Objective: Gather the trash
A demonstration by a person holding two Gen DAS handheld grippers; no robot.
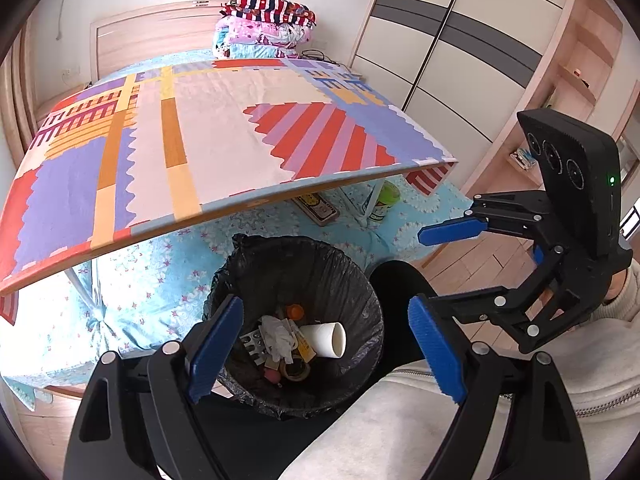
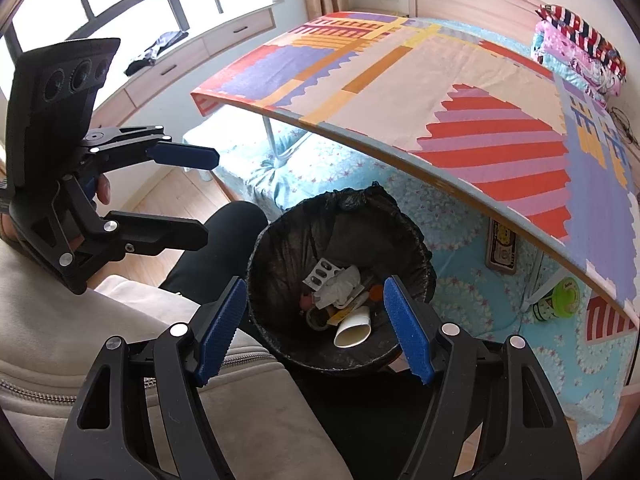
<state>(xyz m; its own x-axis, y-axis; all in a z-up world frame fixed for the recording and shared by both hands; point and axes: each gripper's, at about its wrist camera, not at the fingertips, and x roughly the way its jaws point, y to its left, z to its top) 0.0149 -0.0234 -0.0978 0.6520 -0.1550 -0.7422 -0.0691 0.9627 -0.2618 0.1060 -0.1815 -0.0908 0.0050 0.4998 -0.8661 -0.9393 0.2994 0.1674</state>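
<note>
A black-lined trash bin [image 1: 360,280] [image 2: 280,240] stands on the floor between my knees and the bed. Inside lie a white paper cup [image 1: 326,338] [image 2: 354,330], crumpled tissue [image 1: 278,338] [image 2: 340,286], a blister pack [image 2: 322,272], an orange cap [image 1: 295,312] and a tape roll [image 1: 295,370]. My left gripper [image 1: 326,356] is open and empty above the bin; it also shows in the right wrist view [image 2: 200,196]. My right gripper [image 2: 314,336] is open and empty above the bin; it also shows in the left wrist view [image 1: 424,272].
A folding table with a colourful patterned top [image 1: 208,152] [image 2: 440,80] stands on the bed. Under it lie a green-lidded cup [image 1: 382,200] [image 2: 556,300] and a flat box [image 1: 318,206] [image 2: 502,250]. Folded bedding [image 1: 264,28] lies by the headboard. A wardrobe [image 1: 460,52] is on the right.
</note>
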